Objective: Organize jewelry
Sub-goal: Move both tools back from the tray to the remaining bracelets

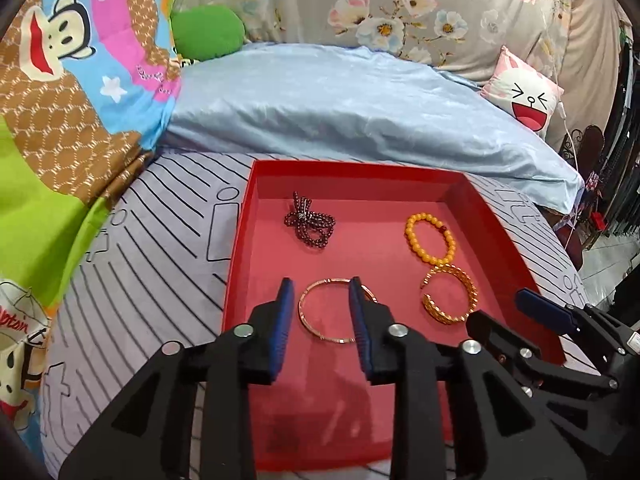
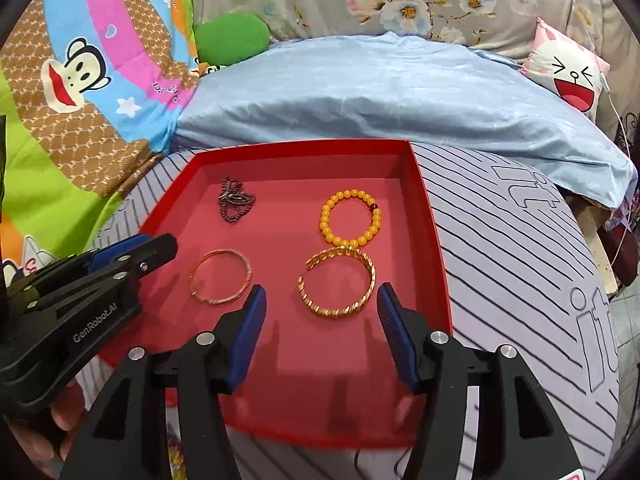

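Red tray (image 1: 496, 216) on a striped bed cover (image 1: 152, 264), holding four pieces: dark bead strand (image 1: 310, 220), orange bead bracelet (image 1: 430, 238), gold cuff (image 1: 450, 294), thin gold bangle (image 1: 332, 310). Left gripper (image 1: 320, 292): jaws apart, empty, its right finger hiding part of the bangle's rim. Right gripper (image 2: 320, 296): jaws apart, empty, flanking the cuff. The tray's near edge is hidden behind both gripper bodies.

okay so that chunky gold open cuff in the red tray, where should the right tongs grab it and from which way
Take the gold cuff on its solid right-hand band, coming down from above with one finger inside the ring and one outside. It lies flat in the red tray, and its gap faces upper left, so avoid that side. The right tongs are open, probably wide enough.
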Demonstrator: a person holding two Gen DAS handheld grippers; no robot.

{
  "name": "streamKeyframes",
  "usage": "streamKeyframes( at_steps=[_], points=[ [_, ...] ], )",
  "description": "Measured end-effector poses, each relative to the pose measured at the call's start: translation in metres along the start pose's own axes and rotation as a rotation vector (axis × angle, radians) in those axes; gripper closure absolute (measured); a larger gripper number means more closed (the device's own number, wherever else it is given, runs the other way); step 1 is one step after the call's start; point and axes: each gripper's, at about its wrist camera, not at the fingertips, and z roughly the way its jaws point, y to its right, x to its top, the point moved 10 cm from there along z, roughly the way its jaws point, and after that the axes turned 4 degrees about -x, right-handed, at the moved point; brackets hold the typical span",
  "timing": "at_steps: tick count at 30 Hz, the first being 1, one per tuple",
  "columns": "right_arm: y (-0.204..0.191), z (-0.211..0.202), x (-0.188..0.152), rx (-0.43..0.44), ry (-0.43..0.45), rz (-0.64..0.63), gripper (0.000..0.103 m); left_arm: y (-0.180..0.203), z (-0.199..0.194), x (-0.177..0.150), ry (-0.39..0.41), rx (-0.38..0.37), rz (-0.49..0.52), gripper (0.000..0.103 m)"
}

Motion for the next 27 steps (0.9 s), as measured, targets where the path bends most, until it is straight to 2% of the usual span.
streamKeyframes(
  at_steps=[4, 7, 15, 19, 27],
  points=[
    [0.003, -0.024, -0.012, -0.002, 0.017, 0.008, 0.044, 0.002, -0.026, -0.008, 0.022, -0.012, -0.006, 0.068],
    [0.006, -0.043, -0.026, -0.007, 0.022, 0.013, 0.043, 0.001, -0.044, -0.02, 0.028, -0.014, -0.011, 0.067],
    [0.012, -0.078, -0.081, -0.009, -0.009, 0.027, 0.042, -0.014, -0.078, -0.075, 0.005, 0.002, -0.068, 0.065],
    [0.01, -0.086, -0.108, -0.005, -0.033, 0.03, 0.042, -0.016, -0.088, -0.107, -0.013, 0.005, -0.084, 0.059],
    [0.007, -0.088, -0.161, -0.017, -0.093, 0.032, 0.042, -0.008, -0.095, -0.154, -0.044, -0.006, -0.086, 0.057]
  ],
)
